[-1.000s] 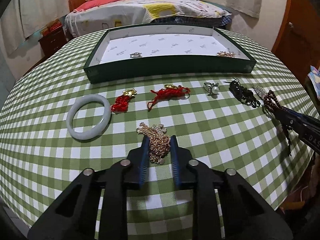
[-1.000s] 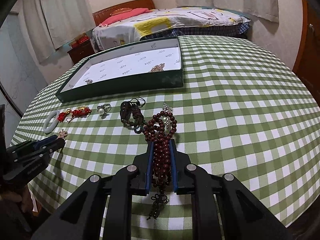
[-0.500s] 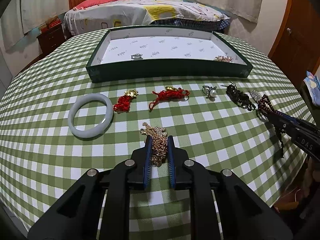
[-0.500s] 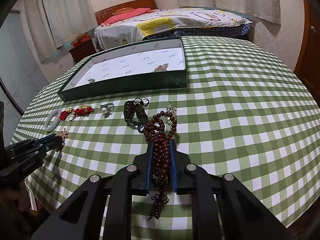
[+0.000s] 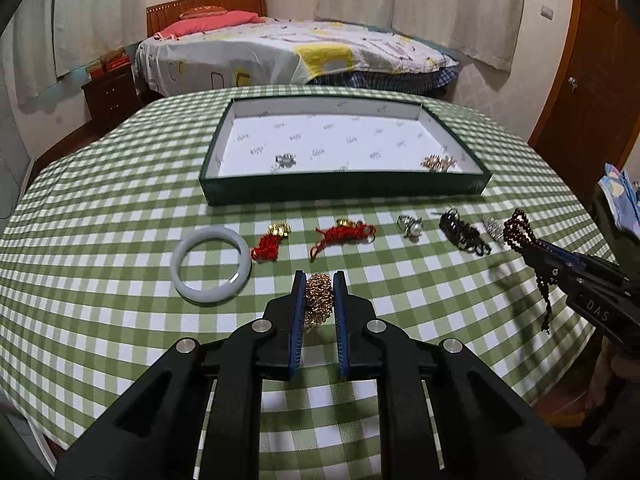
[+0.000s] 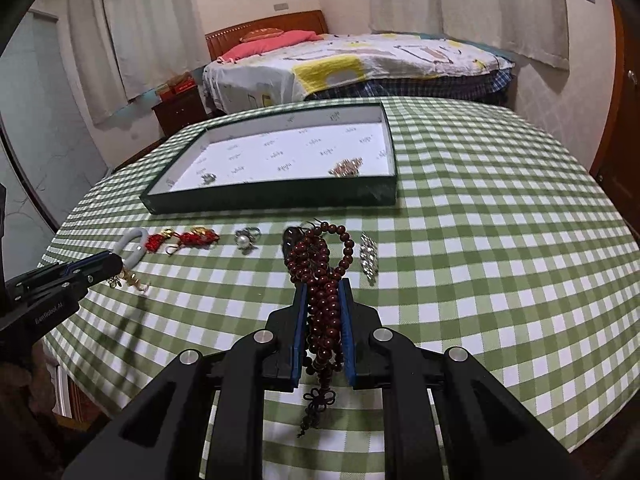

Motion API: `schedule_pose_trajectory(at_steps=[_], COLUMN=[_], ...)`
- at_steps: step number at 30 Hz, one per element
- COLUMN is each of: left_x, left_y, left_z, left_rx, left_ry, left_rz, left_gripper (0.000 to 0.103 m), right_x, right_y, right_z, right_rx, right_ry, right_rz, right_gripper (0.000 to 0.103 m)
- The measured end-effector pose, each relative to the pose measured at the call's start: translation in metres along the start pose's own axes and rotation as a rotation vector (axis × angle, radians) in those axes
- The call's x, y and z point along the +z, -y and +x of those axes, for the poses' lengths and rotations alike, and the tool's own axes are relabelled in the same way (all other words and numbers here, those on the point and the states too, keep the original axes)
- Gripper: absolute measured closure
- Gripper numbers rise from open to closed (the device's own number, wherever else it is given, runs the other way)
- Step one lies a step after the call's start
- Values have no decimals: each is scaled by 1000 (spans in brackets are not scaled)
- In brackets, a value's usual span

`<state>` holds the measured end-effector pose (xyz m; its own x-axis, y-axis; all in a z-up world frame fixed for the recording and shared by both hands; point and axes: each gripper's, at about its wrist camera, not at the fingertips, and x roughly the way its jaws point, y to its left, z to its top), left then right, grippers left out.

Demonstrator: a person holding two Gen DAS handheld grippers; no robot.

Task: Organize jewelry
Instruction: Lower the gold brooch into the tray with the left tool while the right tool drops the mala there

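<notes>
My left gripper [image 5: 319, 280] is shut on a gold chain [image 5: 318, 300] and holds it above the checked table. My right gripper [image 6: 323, 286] is shut on a dark red bead bracelet [image 6: 320, 264], also lifted; its tassel hangs below. The green tray [image 5: 344, 190] with a white lining stands beyond; it holds a silver piece [image 5: 285, 159] and a rose-gold piece [image 5: 438, 162]. On the cloth in a row lie a pale jade bangle [image 5: 211, 264], two red cord charms [image 5: 269, 245] [image 5: 344, 234], a pearl ring [image 5: 411, 226], a black bracelet [image 5: 464, 234] and a crystal piece [image 6: 368, 256].
The round table [image 6: 500, 240] has a green checked cloth and drops off close on all sides. A bed [image 5: 296, 52] and a nightstand [image 5: 112, 92] stand behind it. A wooden door [image 5: 592, 80] is at the right.
My left gripper closed on the gold chain and lifted it off the cloth. Both grippers rose, the right one still holding the bead bracelet.
</notes>
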<state>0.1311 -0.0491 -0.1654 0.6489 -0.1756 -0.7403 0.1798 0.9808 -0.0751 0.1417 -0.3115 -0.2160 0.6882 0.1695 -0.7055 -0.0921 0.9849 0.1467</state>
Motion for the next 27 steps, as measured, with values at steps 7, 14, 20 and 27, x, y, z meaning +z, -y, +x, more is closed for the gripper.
schedule_pose_trajectory(at_steps=[7,14,20,27], left_x=[11,31,59,101], left_y=[0,1,5,7], left_z=[-24,-40,-46,-38], left_rx=[-9,-31,-47,-63], left_ry=[67,126,195,274], left_rz=[-3,8,27,34], left_gripper=[89,89,89,89], right_x=[10,31,58,92], right_y=[-10,-20,-27,-34], right_z=[-19,-34,-38,-27], right_rx=[13,32,52,63], right_ry=[47,111,173,222], right_rz=[-17,-35,-48,-66], right_gripper=[87,87,87,87])
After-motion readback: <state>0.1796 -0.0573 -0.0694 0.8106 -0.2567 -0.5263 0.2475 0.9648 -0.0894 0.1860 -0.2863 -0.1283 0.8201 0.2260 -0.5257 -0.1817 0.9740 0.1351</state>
